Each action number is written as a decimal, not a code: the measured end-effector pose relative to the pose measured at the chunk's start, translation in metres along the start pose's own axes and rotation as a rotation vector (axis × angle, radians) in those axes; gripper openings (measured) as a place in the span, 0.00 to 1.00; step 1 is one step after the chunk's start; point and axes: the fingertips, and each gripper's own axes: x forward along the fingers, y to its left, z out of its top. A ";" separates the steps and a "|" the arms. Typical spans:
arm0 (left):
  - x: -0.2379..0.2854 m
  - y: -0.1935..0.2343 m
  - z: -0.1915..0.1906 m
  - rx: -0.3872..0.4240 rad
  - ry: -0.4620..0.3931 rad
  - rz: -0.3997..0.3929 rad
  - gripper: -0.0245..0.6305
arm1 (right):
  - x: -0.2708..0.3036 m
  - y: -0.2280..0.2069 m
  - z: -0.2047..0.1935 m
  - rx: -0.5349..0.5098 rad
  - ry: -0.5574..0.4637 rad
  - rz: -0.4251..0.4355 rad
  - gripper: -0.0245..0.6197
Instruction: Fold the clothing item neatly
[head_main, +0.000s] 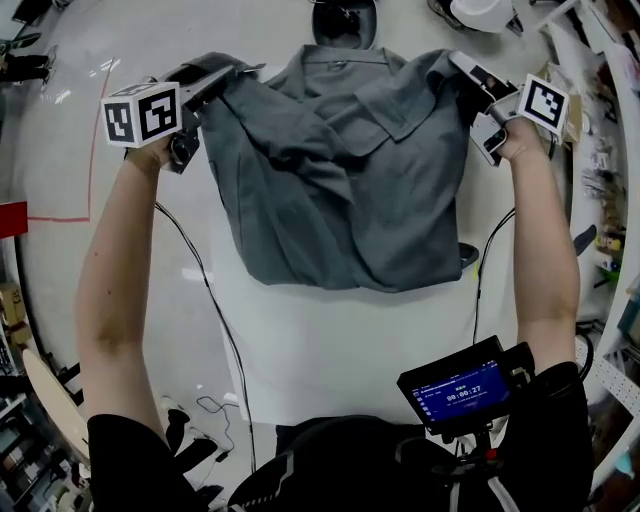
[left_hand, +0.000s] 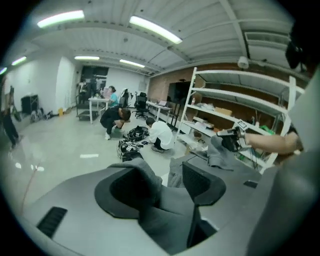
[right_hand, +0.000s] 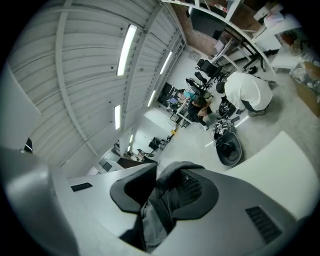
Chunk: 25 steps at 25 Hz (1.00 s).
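Right now the grey collared shirt (head_main: 330, 170) is being spread out on the white table (head_main: 330, 350), collar towards the far edge and hem towards the person, so I'd call this the laying-out step, with no proper fold made yet. Each shoulder is in a gripper near a far corner of the table. The left gripper (head_main: 232, 78) has its jaws standing apart; cloth drapes over one jaw and lies in the gap, but the other jaw is clear of it, so it isn't really pinching. The right gripper (head_main: 468, 72) has its jaws nearly together, with a bunch of grey cloth filling the narrow gap, and I'd say it has a hold on that shoulder.

The body of the shirt rests on the table but is far from flat. A big flap lies slantwise across the front and the hem is rumpled and bunched at the near right.

To my eye, the next move calls for letting the shoulders settle, then drawing that slanted flap and the hem out smooth. Only then would the sleeves and sides fold in squarely.
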 end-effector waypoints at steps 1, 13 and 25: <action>-0.004 -0.005 0.003 0.074 -0.003 0.006 0.41 | -0.002 0.001 0.004 -0.006 0.004 -0.012 0.23; -0.047 0.043 -0.012 -0.023 0.116 0.123 0.49 | -0.049 -0.019 0.046 0.009 -0.040 -0.165 0.40; 0.005 -0.165 -0.030 0.115 0.085 -0.438 0.48 | -0.090 -0.026 0.089 0.164 -0.209 -0.116 0.42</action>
